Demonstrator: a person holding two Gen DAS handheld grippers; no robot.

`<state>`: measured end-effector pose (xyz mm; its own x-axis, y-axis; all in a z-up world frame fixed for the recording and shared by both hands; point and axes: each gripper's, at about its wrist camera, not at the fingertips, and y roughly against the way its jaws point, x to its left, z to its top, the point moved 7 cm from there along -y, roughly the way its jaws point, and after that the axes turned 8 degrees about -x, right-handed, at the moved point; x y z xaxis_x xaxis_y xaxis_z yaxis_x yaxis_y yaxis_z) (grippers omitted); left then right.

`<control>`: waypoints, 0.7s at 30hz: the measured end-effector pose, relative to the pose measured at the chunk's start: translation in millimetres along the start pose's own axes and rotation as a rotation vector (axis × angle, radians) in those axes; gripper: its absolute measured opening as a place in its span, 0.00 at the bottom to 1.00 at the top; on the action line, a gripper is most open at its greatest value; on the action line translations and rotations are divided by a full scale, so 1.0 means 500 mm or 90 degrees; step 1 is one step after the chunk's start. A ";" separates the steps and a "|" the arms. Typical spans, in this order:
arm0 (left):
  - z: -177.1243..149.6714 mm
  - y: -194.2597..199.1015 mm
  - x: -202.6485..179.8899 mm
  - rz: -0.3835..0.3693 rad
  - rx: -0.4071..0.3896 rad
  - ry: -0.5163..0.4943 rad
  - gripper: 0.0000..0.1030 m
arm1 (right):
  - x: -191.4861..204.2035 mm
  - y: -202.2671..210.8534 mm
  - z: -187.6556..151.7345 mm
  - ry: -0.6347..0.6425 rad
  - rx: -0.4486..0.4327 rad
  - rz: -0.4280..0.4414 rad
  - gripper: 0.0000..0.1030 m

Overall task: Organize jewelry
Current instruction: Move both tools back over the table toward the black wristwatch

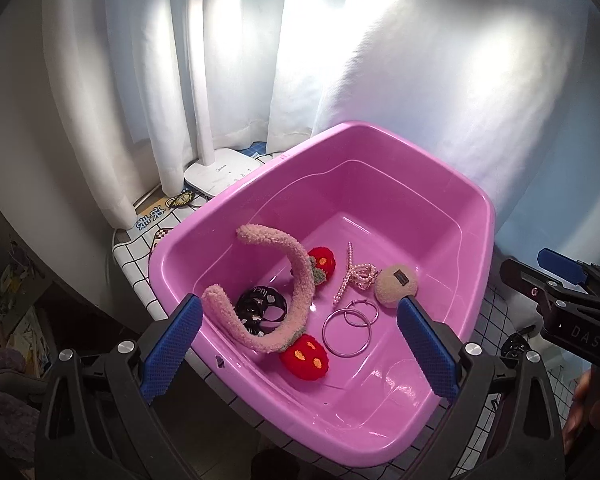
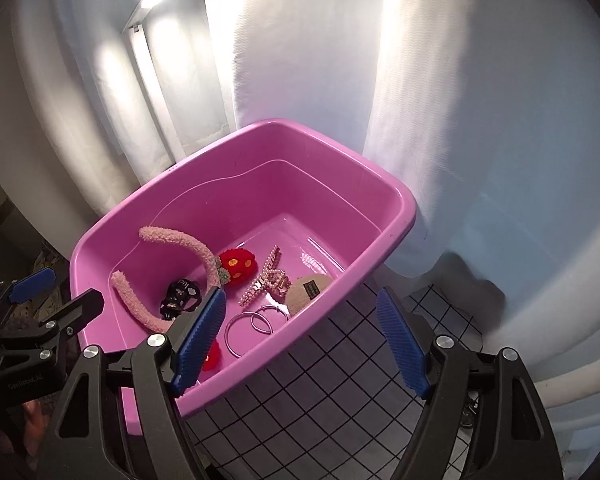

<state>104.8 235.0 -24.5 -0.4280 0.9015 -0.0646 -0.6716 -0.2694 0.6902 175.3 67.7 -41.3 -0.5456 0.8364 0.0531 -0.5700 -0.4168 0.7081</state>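
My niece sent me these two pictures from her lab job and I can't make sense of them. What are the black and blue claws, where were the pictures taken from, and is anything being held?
No machine here: a person holds a two-finger gripper in each hand, each with a wide-angle camera looking along its fingers. One picture is from the left gripper, the other from the right gripper; each also shows the other gripper at its edge. Both stand open, holding nothing. Below sits a pink tub on a checked cloth. In it lie a fuzzy pink headband with red strawberries, two hoop earrings, pearl hair clips, a black clip and a beige pompom.
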 end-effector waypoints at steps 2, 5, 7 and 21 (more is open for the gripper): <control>0.002 0.020 -0.017 -0.015 -0.015 -0.007 0.93 | -0.029 0.030 -0.029 -0.025 -0.006 -0.011 0.72; 0.006 0.045 -0.053 -0.045 -0.035 -0.022 0.93 | -0.081 0.080 -0.082 -0.049 -0.016 -0.047 0.72; 0.007 0.061 -0.085 -0.071 -0.052 -0.037 0.94 | -0.114 0.111 -0.126 -0.069 -0.024 -0.063 0.72; -0.095 0.070 -0.349 -0.227 -0.042 -0.168 0.94 | -0.362 0.293 -0.439 -0.234 -0.041 -0.226 0.74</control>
<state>127.5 52.3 -23.4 0.0000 0.9951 -0.0990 -0.7897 0.0607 0.6105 55.8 -222.8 -101.8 -0.0654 0.9954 0.0697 -0.7243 -0.0954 0.6829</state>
